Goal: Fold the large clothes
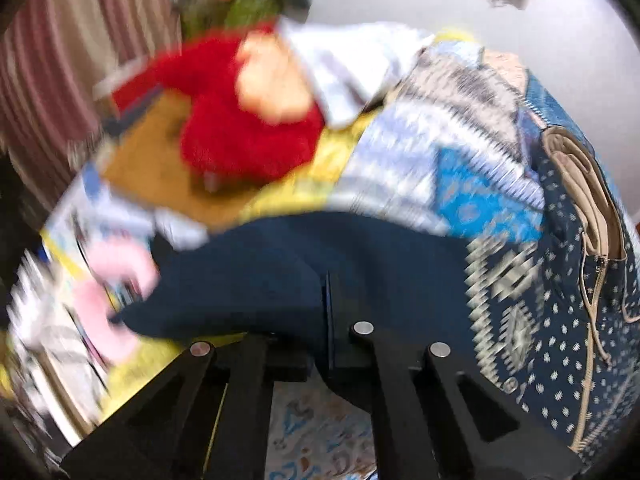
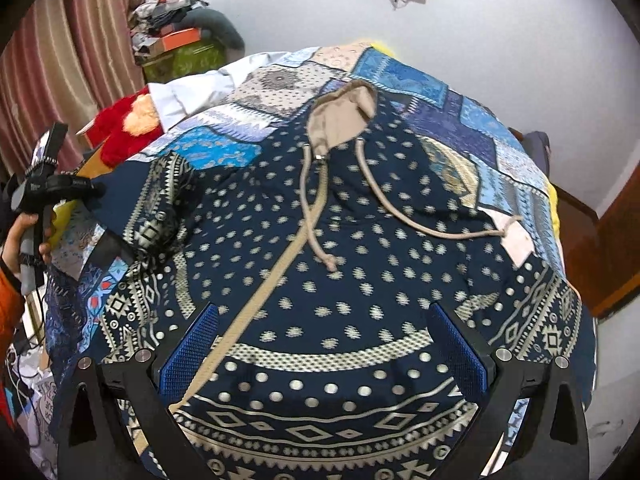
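Navy fabric of the navy hooded top with cream dots and a beige zip (image 1: pixel 568 320) filled the left wrist view, which was badly blurred. The left gripper (image 1: pixel 326 300) had its jaws pressed together on a plain dark fold of that top, held above the blue patchwork bedspread (image 1: pixel 440 168). A red fluffy cushion (image 1: pixel 224 120) lay near the bed's far left edge.

From the right wrist view, the top (image 2: pixel 360 280) lay spread face up across the middle of the bedspread (image 2: pixel 500 160), beige-lined hood (image 2: pixel 340 116) toward the far edge, drawcords trailing over the chest. The right gripper (image 2: pixel 324 356) hovered over the hem with jaws wide and nothing between its blue pads (image 2: pixel 460 352). At the bed's left edge, a hand (image 2: pixel 22 240) held the left gripper (image 2: pixel 96 190), one sleeve raised beside it.
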